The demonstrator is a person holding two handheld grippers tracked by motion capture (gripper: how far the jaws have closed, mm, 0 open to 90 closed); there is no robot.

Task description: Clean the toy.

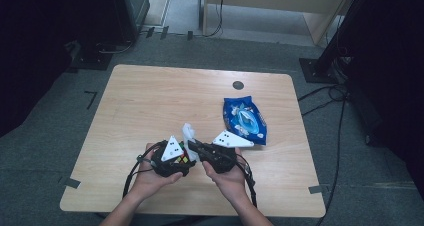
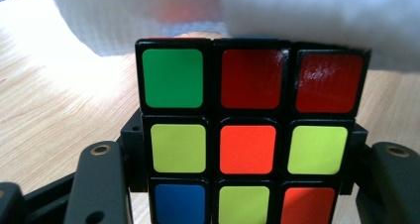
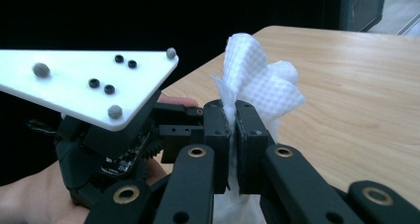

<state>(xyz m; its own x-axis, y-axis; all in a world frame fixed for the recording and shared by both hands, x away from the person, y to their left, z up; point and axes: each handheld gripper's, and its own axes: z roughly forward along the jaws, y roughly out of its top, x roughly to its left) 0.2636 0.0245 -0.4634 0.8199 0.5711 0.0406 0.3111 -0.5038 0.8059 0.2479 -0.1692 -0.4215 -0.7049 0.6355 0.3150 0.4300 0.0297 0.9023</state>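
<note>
Between the jaws of our left gripper (image 1: 181,158) sits the puzzle cube (image 2: 247,135), clamped by its sides. Our right gripper (image 3: 233,130), just beside it, is pinched shut on a white wet wipe (image 3: 260,87), which drapes over the cube's far edge. Risks we judge: a hard wipe could twist the cube's layers or push it out of that grip; the thin wipe could slip free. Wipe packet (image 1: 245,120) lies beyond the right gripper on the tabletop (image 1: 150,101).

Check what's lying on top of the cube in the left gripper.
A white wipe, pinched by the right gripper, drapes over the top of the puzzle cube that the left gripper clamps. The cube's upper face is covered, so its colours can't be read.
</note>
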